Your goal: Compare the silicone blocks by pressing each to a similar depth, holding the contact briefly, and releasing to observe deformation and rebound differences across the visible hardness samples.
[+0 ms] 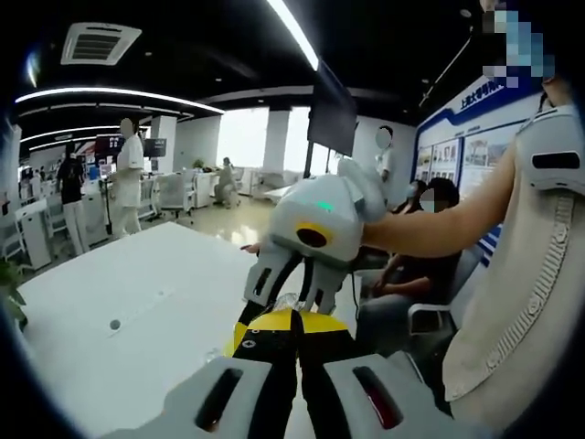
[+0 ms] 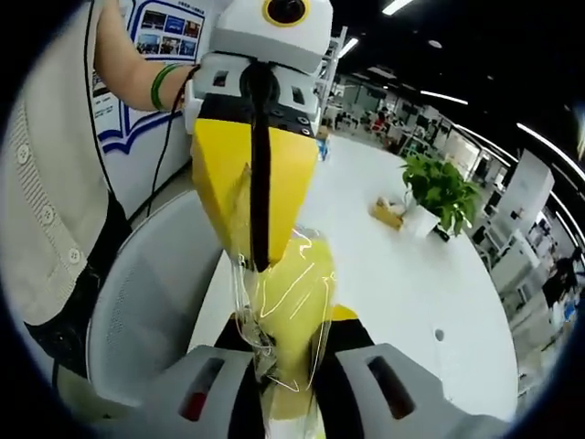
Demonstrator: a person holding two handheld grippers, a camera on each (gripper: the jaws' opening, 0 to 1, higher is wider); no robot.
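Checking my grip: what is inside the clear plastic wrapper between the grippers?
A yellow block shows through the clear wrapper, pinched between left gripper and right gripper. Its lower end is hidden.

Open-plan office, white table (image 1: 137,302) at 8 o'clock, bright windows (image 1: 242,137) at 12, ceiling strip light (image 1: 292,32) overhead, potted plant (image 2: 439,192) at 2 o'clock, blue wall posters (image 1: 457,155) at 3

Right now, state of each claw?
Left claw: shut on one end of the yellow block in clear wrap.
Right claw: shut on the other end of the same block.
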